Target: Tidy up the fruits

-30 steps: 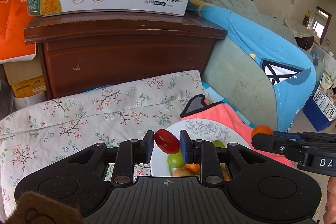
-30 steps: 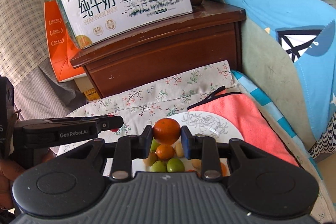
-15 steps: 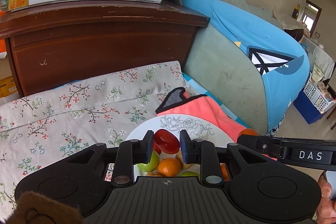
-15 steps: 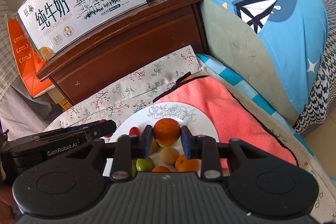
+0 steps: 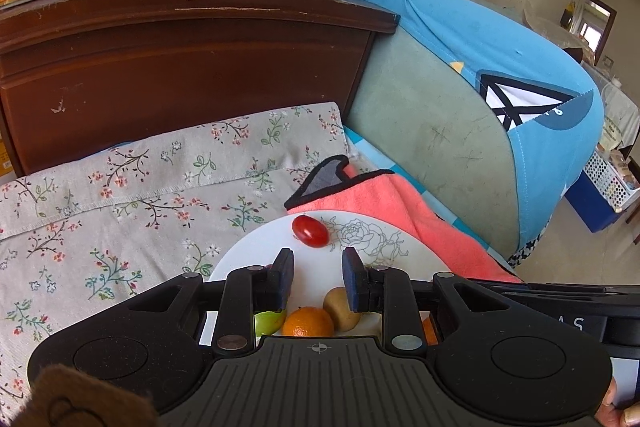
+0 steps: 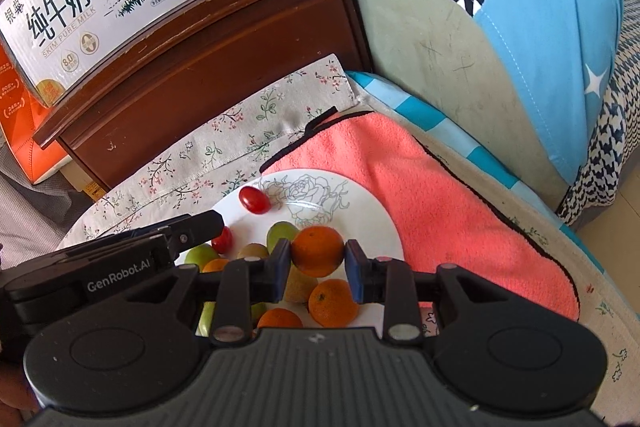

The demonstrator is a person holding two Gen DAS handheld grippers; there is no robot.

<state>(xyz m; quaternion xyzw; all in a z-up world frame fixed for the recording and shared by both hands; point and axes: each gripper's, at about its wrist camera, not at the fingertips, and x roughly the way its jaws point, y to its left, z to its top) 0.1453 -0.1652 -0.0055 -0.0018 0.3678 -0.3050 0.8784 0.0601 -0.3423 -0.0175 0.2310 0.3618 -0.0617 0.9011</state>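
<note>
The left gripper stands released with empty jaws; the glossy red cherry tomato lies just beyond them, near the far edge of the white rose-printed plate. Bare plate surrounds it. Rightward, the right gripper grasps a round orange above piled fruit near the plate's near edge.

Each black tool has blue-padded fingers, silver screws and a ribbed grey housing.
</note>
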